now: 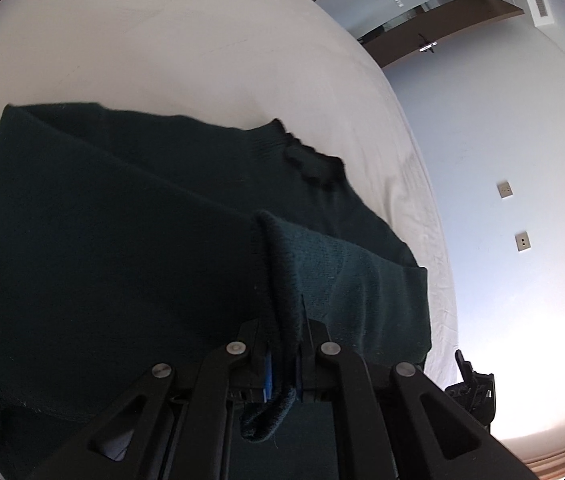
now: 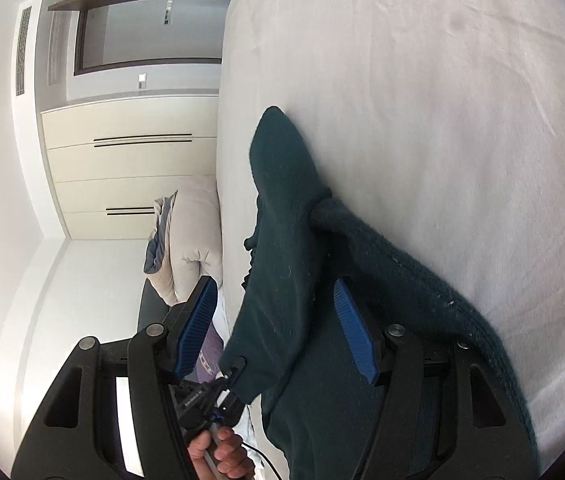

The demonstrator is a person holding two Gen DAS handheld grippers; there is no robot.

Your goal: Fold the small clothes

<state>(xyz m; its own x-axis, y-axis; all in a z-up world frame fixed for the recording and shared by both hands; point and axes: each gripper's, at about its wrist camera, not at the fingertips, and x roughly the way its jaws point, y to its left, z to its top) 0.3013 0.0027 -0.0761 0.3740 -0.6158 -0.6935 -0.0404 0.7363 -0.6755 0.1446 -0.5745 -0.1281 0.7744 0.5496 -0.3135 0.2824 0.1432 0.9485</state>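
Note:
A dark green knit sweater point(image 1: 122, 240) lies on a white bed sheet point(image 1: 142, 40), its collar point(image 1: 310, 160) toward the far side. My left gripper point(image 1: 282, 344) is shut on the ribbed cuff of a sleeve point(image 1: 278, 280) and holds it over the sweater's body. In the right wrist view the sweater point(image 2: 282, 208) hangs and drapes between the blue pads point(image 2: 352, 328) of my right gripper point(image 2: 278, 324), which is open and grips nothing. The other gripper, held by a hand point(image 2: 218, 452), shows below, holding the fabric's edge.
The white bed sheet point(image 2: 442, 120) fills the right side of the right wrist view. A beige pillow point(image 2: 190, 240) lies at the bed's edge. Cream wardrobe doors point(image 2: 130, 168) and a doorway point(image 2: 150, 32) stand beyond. White wall with sockets point(image 1: 522, 240) is to the right.

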